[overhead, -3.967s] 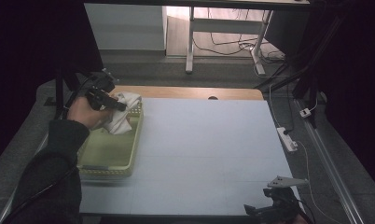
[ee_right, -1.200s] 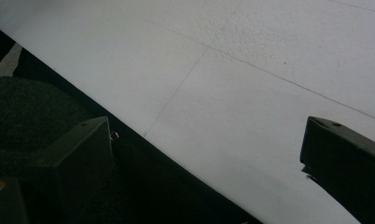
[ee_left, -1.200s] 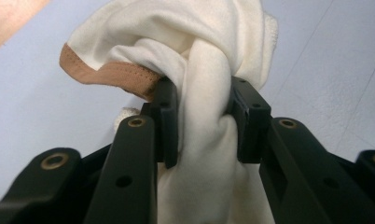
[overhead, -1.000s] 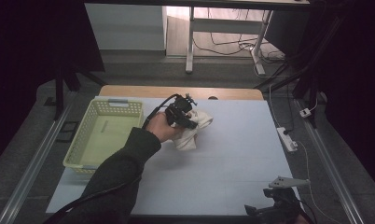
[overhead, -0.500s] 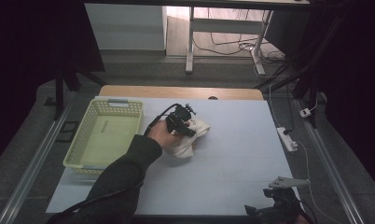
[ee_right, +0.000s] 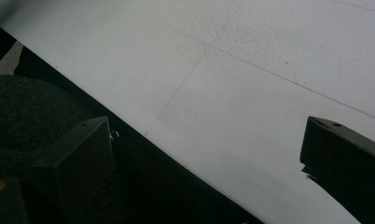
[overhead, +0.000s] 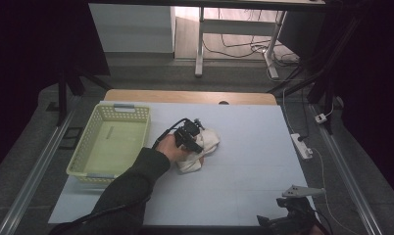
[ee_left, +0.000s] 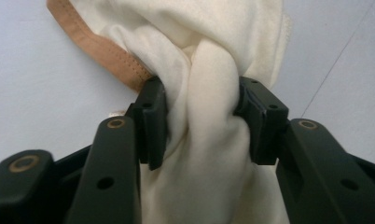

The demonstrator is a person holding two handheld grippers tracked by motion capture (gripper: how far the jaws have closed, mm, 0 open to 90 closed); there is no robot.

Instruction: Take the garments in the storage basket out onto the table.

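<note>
A bunched cream cloth [overhead: 205,145] with a tan hem lies on the pale blue table near its middle. My left gripper [overhead: 189,137] is on top of it, shut on a thick fold of the cloth [ee_left: 209,140], which bulges between the two black pads [ee_left: 153,121]. The tan hem [ee_left: 101,49] curls off to the upper left in the left gripper view. My right gripper [overhead: 293,210] rests at the table's front right edge; its jaws stand wide apart over bare table [ee_right: 251,84] with nothing between them.
An empty pale green basket [overhead: 89,152] stands at the table's left side, just left of the cloth. A white power strip [overhead: 302,146] lies off the right edge. A wooden strip [overhead: 185,96] borders the far edge.
The left gripper carried the cloth out of the basket, rightward to the table's middle, and lowered it onto the surface. The right gripper has stayed put.
</note>
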